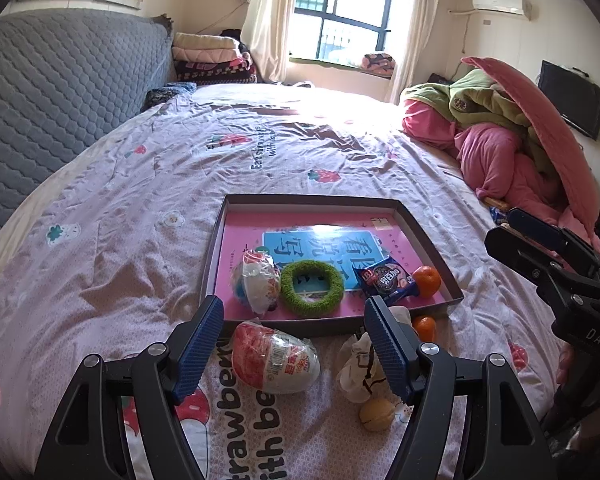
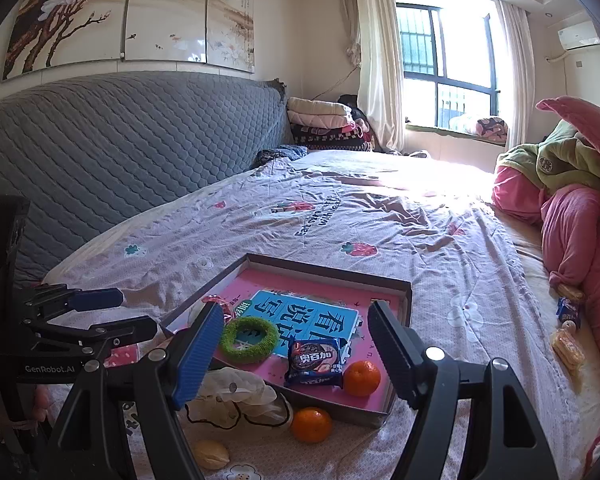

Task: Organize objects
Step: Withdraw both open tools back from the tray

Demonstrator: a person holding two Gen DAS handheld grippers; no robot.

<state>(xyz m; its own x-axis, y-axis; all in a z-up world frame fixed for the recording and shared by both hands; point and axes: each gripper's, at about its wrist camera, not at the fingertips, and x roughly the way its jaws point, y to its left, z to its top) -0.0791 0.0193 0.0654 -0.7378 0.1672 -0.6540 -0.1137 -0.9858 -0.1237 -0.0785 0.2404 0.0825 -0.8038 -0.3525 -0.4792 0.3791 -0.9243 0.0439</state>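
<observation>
Left hand-held gripper point(image 1: 294, 344) and right hand-held gripper point(image 2: 296, 350) both gaping empty, wrapped egg toy point(image 1: 276, 358) before the tray point(image 1: 440, 240) visible only from left wrist, snack packets point(image 2: 568, 330) right of tray only from right.

Bed sheet point(image 1: 140, 208): thin printed cloth, matt, creased. Headboard cover point(image 2: 100, 152) at 10 o'clock: grey quilted fabric. Box tray point(image 1: 432, 240): matt cardboard walls, glossy pink book cover inside. Green ring point(image 1: 312, 282): fuzzy, rough pile. Cookie packet point(image 2: 315, 362): shiny plastic film. Tangerine point(image 2: 311, 424): waxy, dimpled peel. Left hand-held gripper point(image 1: 294, 344): matt black frame, ribbed blue pads.
</observation>
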